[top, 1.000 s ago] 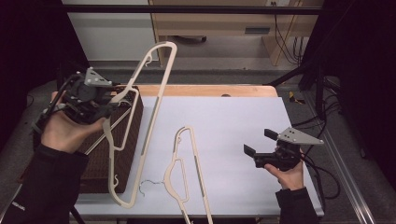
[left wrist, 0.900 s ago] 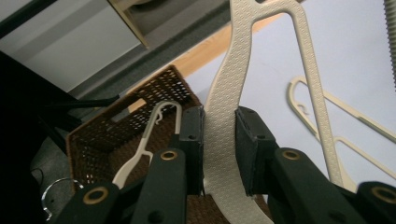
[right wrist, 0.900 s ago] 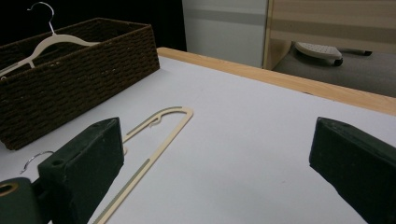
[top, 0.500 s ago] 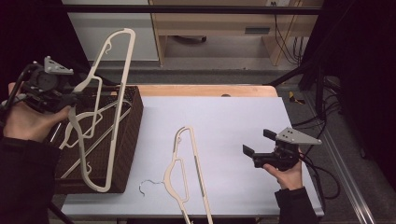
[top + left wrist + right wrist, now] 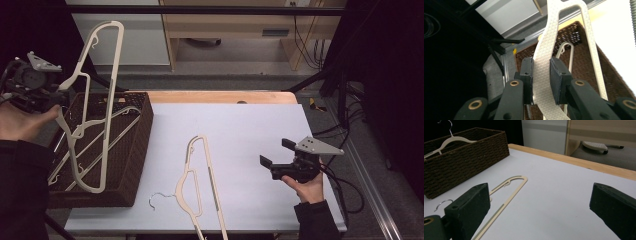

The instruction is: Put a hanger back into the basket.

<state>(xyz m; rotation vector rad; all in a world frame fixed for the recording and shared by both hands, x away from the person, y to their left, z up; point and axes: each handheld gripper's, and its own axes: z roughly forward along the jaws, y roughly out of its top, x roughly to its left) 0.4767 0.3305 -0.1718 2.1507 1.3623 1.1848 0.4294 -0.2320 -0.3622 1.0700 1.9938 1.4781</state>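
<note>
- Pale grey worktop (image 5: 250, 130) with a wooden strip along its far edge fills the middle of the high view; beyond it we see a light cabinet front and a wooden desk, with darkness on both sides.
- At the worktop's left end sits a dark brown wicker basket (image 5: 135, 150), and a cream hanger (image 5: 107, 127) already lies slanted inside it.
- Our left tongs (image 5: 59, 97) are pressed together on a second cream hanger, the held hanger (image 5: 107, 75), and carry it above the basket's left part.
- From the left gripper view, the two black pads (image 5: 557, 80) pinch a flat, textured stretch of the held hanger's (image 5: 544, 75) frame, with the basket's weave (image 5: 584, 65) below and beyond.
- The held hanger stands steeply, its top end high over the basket's far rim and its lower end down over the basket's near half.
- A third hanger, the loose hanger (image 5: 197, 185), lies flat on the worktop just right of the basket, its metal hook toward the near edge.
- Our right tongs (image 5: 272, 155) stay low over the worktop's right side, spread wide with nothing between them, well apart from the loose hanger (image 5: 506, 192), which they face.
</note>
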